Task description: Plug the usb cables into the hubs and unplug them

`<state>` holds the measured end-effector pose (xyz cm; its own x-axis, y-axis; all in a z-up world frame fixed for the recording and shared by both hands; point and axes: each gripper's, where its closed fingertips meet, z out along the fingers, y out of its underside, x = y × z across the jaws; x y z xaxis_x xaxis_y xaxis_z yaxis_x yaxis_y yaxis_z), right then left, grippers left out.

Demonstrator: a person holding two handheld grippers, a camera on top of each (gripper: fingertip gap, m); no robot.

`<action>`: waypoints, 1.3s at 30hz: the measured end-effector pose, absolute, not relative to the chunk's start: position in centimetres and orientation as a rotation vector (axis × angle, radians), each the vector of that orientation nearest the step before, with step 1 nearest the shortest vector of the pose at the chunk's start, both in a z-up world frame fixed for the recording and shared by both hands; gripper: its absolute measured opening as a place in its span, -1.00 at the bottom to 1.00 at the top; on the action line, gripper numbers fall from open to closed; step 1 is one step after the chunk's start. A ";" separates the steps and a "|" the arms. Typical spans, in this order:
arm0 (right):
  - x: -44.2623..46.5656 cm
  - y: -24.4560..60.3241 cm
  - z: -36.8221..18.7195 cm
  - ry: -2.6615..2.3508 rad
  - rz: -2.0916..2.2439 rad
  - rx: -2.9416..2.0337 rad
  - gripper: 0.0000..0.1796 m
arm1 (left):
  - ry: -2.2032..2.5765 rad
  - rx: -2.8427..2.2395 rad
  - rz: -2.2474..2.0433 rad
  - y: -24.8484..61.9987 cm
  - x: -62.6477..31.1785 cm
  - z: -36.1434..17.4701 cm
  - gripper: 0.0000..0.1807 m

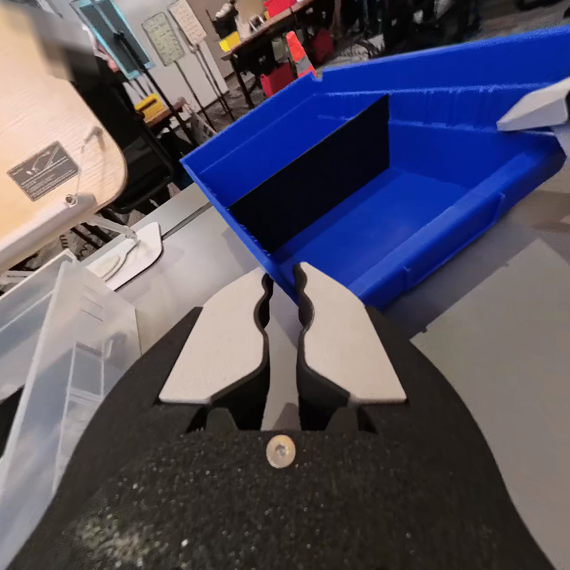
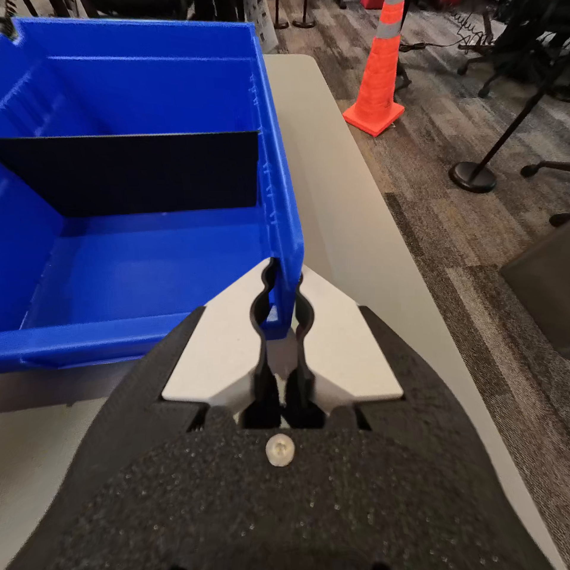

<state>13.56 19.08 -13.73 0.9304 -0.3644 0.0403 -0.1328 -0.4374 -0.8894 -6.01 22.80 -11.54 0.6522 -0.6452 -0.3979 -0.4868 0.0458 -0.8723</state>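
my right tongs are clamped on the near right wall of the blue bin, which sits on the grey counter. my left tongs stand slightly parted at its near left corner, holding nothing. no usb cables or hubs show; a black divider crosses the bin

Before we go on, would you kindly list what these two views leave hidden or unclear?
- Far compartment of the blue bin: its floor is hidden by the black divider in both views.
- Right gripper: straddles the bin's wall; contact unclear.
- USB cables and hubs: in neither view.
- Clear box: cut off by the left edge; contents blurred.
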 end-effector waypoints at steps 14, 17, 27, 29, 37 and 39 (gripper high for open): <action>-15.9 18.6 -5.0 -0.051 0.332 -1.792 -0.39 | 0.556 -1.612 -0.311 22.1 -31.2 -1.3 -0.56; -21.3 21.0 -6.9 -0.054 0.410 -1.812 -0.31 | 0.434 -1.725 -0.276 23.5 -36.7 -4.1 -0.35; -23.3 26.6 -13.4 0.091 0.154 -1.977 -0.60 | 0.354 -1.990 -0.268 28.5 -40.1 -13.0 -0.73; -21.8 26.5 -12.8 0.144 -0.013 -1.934 -0.97 | 0.339 -2.008 -0.305 29.5 -40.8 -12.9 -0.94; -27.4 27.5 -10.4 0.123 -0.147 -1.873 -0.98 | 0.373 -1.935 -0.263 32.0 -46.4 -10.6 -0.97; -30.7 28.7 -9.2 0.081 -0.150 -1.837 -0.97 | 0.366 -1.900 -0.243 33.0 -49.8 -9.5 -0.97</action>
<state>-30.70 28.67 -9.19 0.9892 -0.1337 0.0608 0.0230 -0.2681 -0.9631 -49.84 33.00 -9.51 0.9304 -0.3664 -0.0077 -0.1346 -0.3223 -0.9370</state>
